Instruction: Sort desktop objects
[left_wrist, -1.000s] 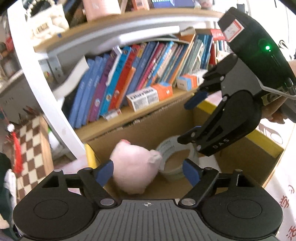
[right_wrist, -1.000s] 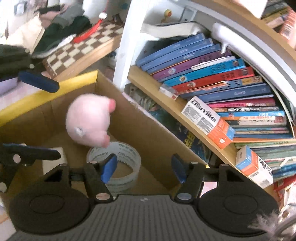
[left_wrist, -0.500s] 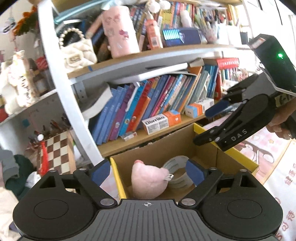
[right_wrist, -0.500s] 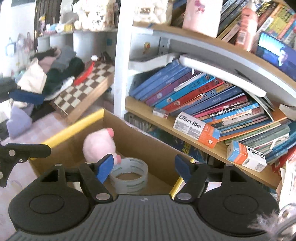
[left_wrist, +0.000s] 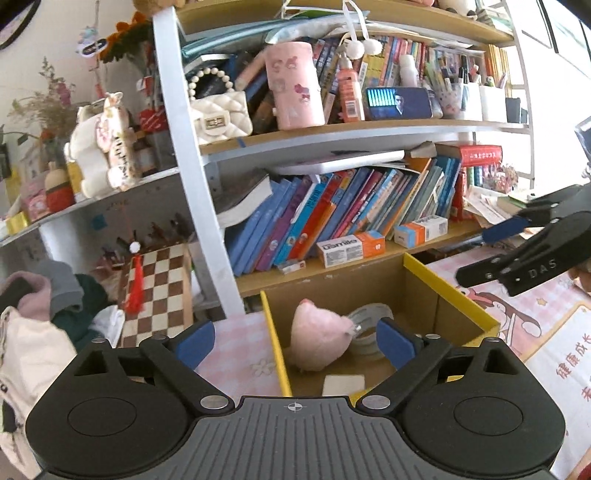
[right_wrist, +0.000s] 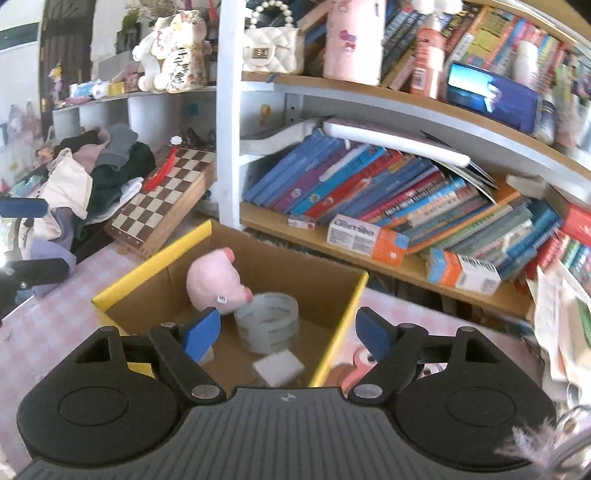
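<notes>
— So, how are the two grippers found?

— The left gripper (left_wrist: 294, 341) is seen spread wide with nothing between its blue pads; its jaws have just been opening. The same is noted for the right gripper (right_wrist: 288, 332): released, empty, its jaws likewise just opened further.

— And where are the sorted things kept?

— Inside the cardboard box (right_wrist: 155, 264) with yellow rims, set on the pink checked tablecloth (left_wrist: 236, 354). A pink plush toy (right_wrist: 214, 282) is lodged toward the far left of the box, with a roll of clear tape (right_wrist: 267, 321) just beside it on the right. A white block (right_wrist: 279, 367) is seen on the box floor, nearer than the tape.

— What is found behind the box?

— A bookshelf (left_wrist: 332, 273) packed with leaning books, and a chessboard (right_wrist: 166, 192) propped to the far left.
</notes>
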